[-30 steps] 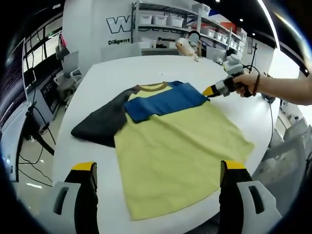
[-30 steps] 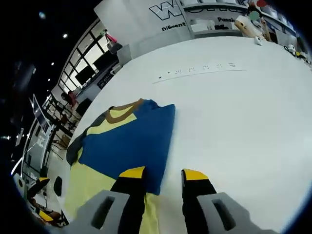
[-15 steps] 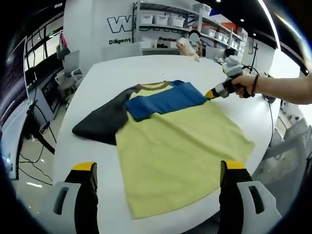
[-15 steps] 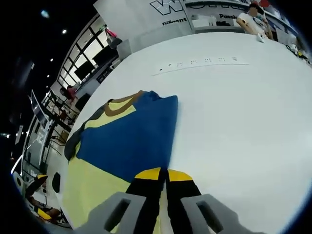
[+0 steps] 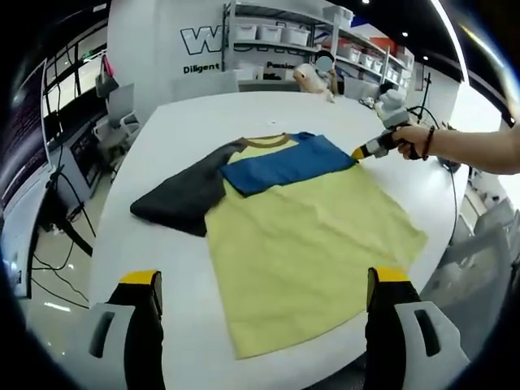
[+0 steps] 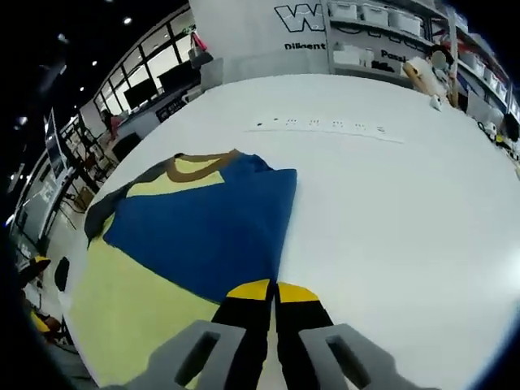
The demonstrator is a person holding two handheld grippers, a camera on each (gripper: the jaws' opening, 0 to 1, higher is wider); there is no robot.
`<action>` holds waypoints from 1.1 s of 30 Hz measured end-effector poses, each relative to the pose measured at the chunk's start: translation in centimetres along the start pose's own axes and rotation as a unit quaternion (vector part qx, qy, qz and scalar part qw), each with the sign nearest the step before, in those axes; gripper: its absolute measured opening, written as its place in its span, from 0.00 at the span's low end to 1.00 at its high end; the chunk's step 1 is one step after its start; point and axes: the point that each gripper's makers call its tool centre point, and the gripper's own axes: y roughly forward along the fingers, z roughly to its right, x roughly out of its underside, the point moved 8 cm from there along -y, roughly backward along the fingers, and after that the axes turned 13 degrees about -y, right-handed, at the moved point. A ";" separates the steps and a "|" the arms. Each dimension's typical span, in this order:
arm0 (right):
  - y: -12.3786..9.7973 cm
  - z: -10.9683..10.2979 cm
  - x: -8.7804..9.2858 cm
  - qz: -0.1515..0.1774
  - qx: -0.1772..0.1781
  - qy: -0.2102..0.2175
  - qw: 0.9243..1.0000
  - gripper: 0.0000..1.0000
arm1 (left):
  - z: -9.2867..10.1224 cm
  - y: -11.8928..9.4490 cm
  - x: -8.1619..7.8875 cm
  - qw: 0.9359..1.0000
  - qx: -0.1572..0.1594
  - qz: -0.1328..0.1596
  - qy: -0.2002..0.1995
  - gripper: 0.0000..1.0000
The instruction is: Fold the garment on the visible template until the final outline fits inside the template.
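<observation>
A yellow T-shirt (image 5: 309,252) lies flat on the white table (image 5: 171,138), with its brown collar (image 5: 272,142) at the far end. A blue sleeve (image 5: 284,162) is folded across the chest, and a dark grey sleeve (image 5: 179,201) sticks out to the left. My left gripper (image 5: 266,276) is open above the near hem, one jaw on each side of the shirt. My right gripper (image 5: 357,152), held by a hand, is at the blue sleeve's right corner. In the right gripper view the right gripper (image 6: 274,290) is shut on the edge of the blue sleeve (image 6: 211,227), beside the yellow body (image 6: 138,301).
A row of small dark marks (image 6: 321,126) runs across the table (image 6: 390,211) beyond the shirt. Shelves with white bins (image 5: 276,36) stand behind the table. Chairs and desks (image 5: 114,114) are off to the left. The table edge (image 5: 443,236) curves close on the right.
My right gripper shut on the blue sleeve's edge. The whole shirt has since slid a little to the right across the table. My left gripper stayed open in place.
</observation>
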 end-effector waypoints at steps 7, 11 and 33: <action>0.0 1.6 0.1 -0.009 0.011 -0.029 0.999 0.00 | 0.2 0.2 0.0 1.000 0.004 -0.006 0.007 0.99; -0.2 2.9 0.2 -0.014 0.023 -0.033 0.999 0.00 | 0.3 0.4 0.0 1.000 0.007 -0.009 0.007 0.99; -1.1 10.9 1.2 -0.044 0.066 -0.047 0.996 0.00 | 0.9 1.6 -0.3 1.000 0.019 -0.017 0.014 0.99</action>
